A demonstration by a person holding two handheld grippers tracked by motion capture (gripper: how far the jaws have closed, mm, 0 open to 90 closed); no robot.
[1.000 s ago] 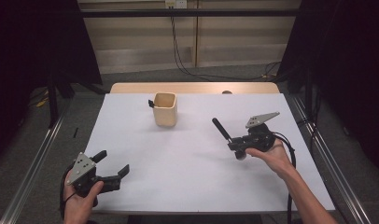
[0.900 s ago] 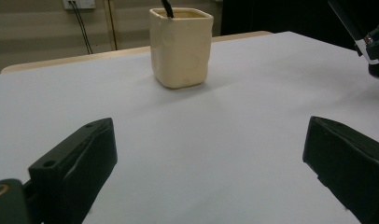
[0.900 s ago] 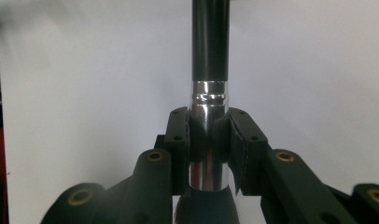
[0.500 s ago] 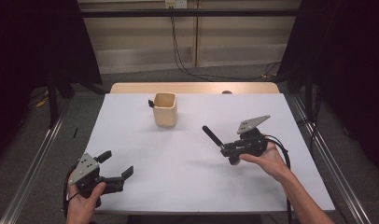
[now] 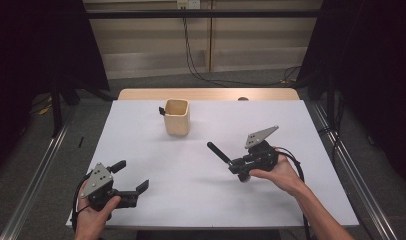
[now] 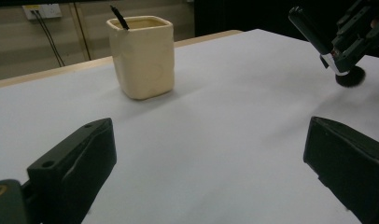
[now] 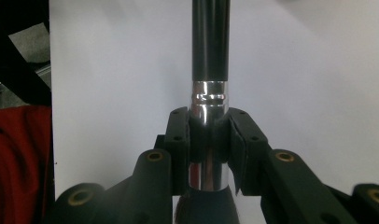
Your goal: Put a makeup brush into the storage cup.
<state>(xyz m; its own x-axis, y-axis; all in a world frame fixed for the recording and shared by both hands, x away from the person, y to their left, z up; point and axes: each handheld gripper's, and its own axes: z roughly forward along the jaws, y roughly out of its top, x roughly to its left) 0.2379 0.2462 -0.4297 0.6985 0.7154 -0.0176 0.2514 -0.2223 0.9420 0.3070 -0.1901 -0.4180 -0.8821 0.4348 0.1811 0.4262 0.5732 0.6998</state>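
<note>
Black handle, chrome ferrule: a makeup brush [image 7: 209,93] sits clamped between the pads of the right gripper [image 5: 239,164], jaws closed on the shiny band, handle tip pointing up-left toward the cream cup [image 5: 177,117]. In the left gripper view the dark bristle head [image 6: 350,77] hangs below that gripper, close above the white table sheet [image 5: 291,125]. The brush is held over the right half of the table, well apart from the cup. Judged aim: drop it handle-first or bristle-first into the cup, which already has one thin black stick [image 6: 118,17] leaning out of its rim. Risks, as I read them: chrome is slick, so the brush may pivot or slide in the pads if the hand tilts sharply; the long handle may catch the cup's rim and tip the light cup, or knock the stick already inside; bristles may drag on the sheet if the hand sinks. Left gripper [image 5: 133,190] rests near the front-left corner of the table, jaws wide apart, holding nothing, too far off to steady the cup
</note>
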